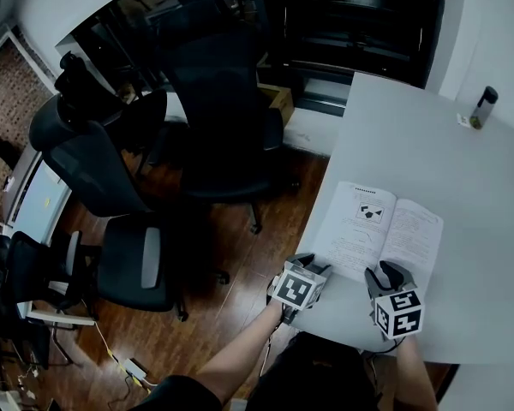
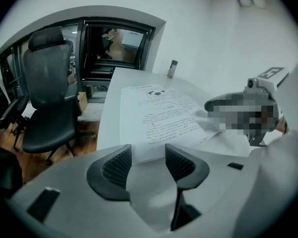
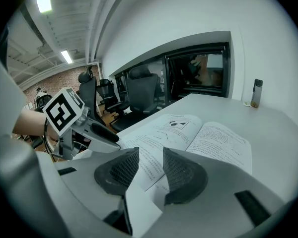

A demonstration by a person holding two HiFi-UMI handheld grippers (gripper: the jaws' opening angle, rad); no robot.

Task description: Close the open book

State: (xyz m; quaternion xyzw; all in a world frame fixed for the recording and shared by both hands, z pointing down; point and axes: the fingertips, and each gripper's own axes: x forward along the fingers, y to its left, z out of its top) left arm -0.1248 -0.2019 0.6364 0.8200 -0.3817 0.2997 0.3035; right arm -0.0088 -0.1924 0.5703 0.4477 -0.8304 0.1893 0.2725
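The open book (image 1: 379, 229) is lying on the white desk (image 1: 471, 178), with the left claw (image 1: 313, 267) and right claw (image 1: 389, 272) hovering at its near edge. Only the gripper views are showing both claws gaping wide, gripping nothing.

Matt white paper book (image 1: 379, 234) on a smooth matt grey table (image 1: 463, 161); glossy wooden floor (image 1: 231, 311).

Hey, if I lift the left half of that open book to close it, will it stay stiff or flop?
Probably floppy: the open book looks thin, its pages lying nearly flat. Likely light, so it may slide on the smooth white table.
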